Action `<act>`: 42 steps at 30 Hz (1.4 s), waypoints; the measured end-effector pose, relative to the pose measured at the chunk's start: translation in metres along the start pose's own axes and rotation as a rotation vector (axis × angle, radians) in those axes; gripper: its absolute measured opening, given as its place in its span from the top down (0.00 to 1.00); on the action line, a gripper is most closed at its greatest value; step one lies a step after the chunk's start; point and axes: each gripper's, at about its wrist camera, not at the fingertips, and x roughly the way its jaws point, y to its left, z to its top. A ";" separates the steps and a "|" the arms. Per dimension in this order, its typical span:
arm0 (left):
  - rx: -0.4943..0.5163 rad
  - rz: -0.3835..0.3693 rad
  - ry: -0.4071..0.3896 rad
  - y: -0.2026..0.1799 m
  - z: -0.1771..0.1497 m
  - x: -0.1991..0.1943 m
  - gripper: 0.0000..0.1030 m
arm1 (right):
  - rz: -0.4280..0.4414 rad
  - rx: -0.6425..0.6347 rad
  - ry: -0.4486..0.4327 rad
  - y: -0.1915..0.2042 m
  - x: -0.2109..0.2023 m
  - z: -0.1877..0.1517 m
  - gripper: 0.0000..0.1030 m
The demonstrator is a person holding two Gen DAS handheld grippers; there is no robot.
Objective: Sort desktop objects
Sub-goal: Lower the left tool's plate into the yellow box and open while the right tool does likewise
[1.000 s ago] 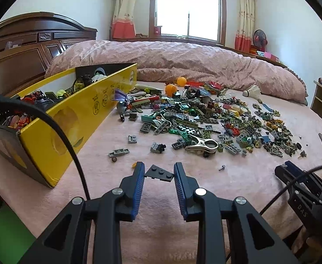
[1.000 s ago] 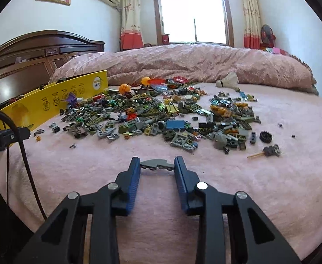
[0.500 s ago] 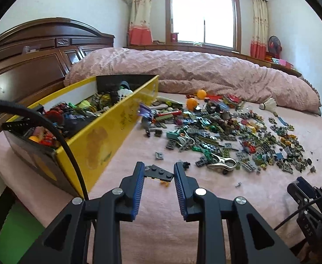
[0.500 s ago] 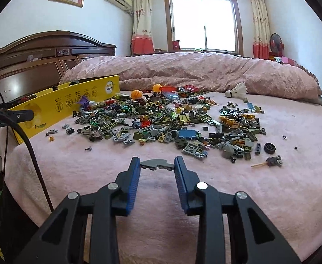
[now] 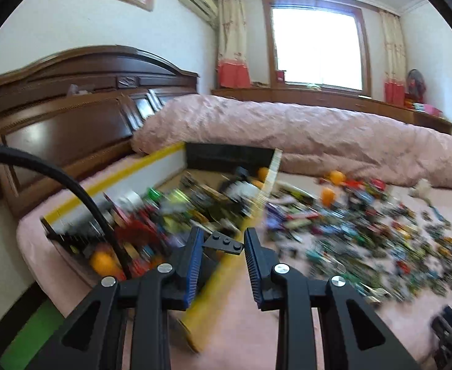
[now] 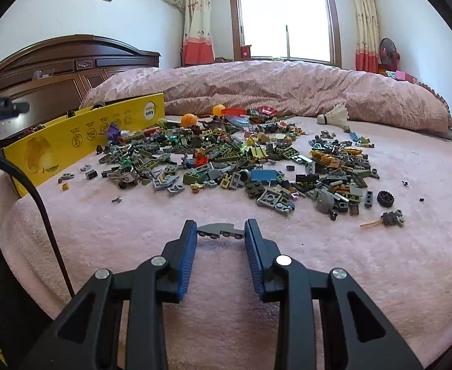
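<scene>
Lifted over the brick-filled yellow box point(image 5: 164, 157), left claw point(image 5: 222, 243) grips a dark plate point(image 5: 224, 243); right claw point(image 6: 220, 234) a grey one point(image 6: 220, 230).

Left gripper point(image 5: 221, 243) with its dark plate point(image 5: 224, 243), now up over the yellow box point(image 5: 164, 157).

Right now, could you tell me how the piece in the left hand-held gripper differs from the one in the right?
The left piece is near-black, wedge-shaped and tilted; the right piece is mid-grey, arched on top and level. The left piece hangs by the yellow box; the right over bare pink blanket. Both are small studded plates, clamped end to end.
</scene>
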 end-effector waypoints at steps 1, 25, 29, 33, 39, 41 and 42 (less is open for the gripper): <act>-0.003 0.019 0.003 0.007 0.007 0.009 0.73 | -0.002 -0.002 0.002 0.001 0.001 0.001 0.68; -0.161 0.189 0.225 0.110 0.036 0.123 0.49 | 0.217 -0.144 -0.032 0.079 0.019 0.089 0.68; -0.132 0.177 0.229 0.105 0.035 0.126 0.49 | 0.341 -0.157 -0.033 0.115 0.038 0.121 0.68; -0.178 0.152 0.240 0.112 0.034 0.128 0.49 | 0.448 -0.181 -0.026 0.158 0.068 0.157 0.68; -0.174 0.131 0.252 0.111 0.034 0.131 0.49 | 0.510 -0.220 0.021 0.218 0.132 0.201 0.68; -0.167 0.127 0.248 0.109 0.034 0.131 0.49 | 0.516 -0.225 0.033 0.238 0.154 0.215 0.68; -0.167 0.123 0.245 0.109 0.034 0.131 0.49 | 0.516 -0.227 0.038 0.244 0.162 0.220 0.68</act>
